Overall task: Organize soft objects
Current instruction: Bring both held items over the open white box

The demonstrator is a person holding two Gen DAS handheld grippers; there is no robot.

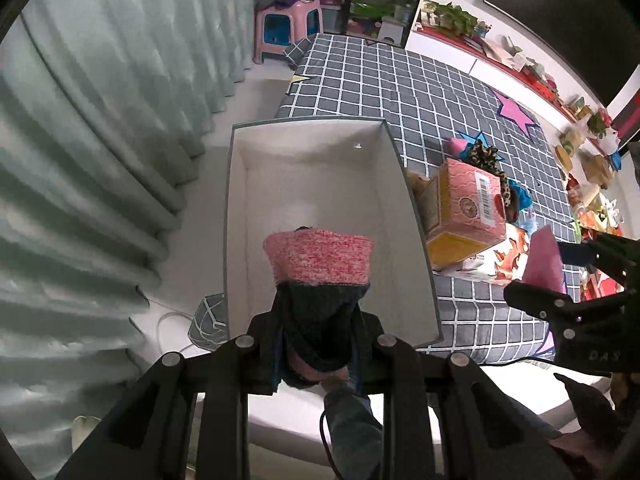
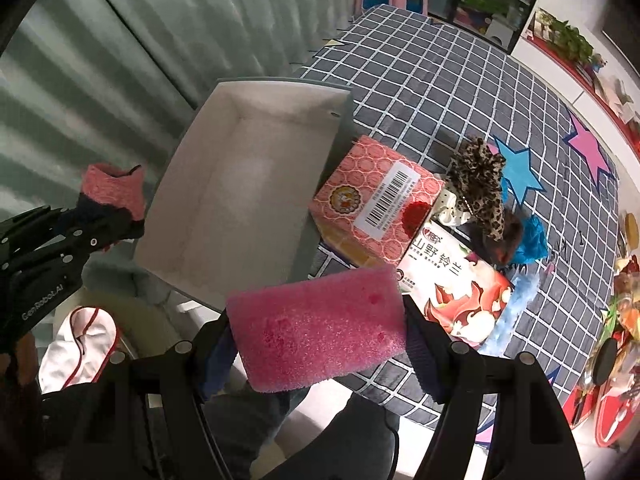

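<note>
pink-and-navy knitted sock [image 1: 320, 280]: limp, light, pinched at its dark end by left gripper [image 1: 316, 344], hanging over empty white open box [image 1: 236, 216] | pink foam sponge block [image 2: 320, 328]: squashy, clamped across its sides by right gripper [image 2: 320, 344], near box corner

Open box [image 1: 316, 184] at the bed's [image 1: 400, 92] edge, curtain [image 1: 100, 140] to its left. Just right of the box, a carton [image 1: 464, 208] leaning on a tissue pack [image 2: 460, 292], scrunchies [image 2: 480, 180] behind them. Sock [image 1: 320, 268] above the box; sponge [image 2: 320, 328] before the box's near corner.
</note>
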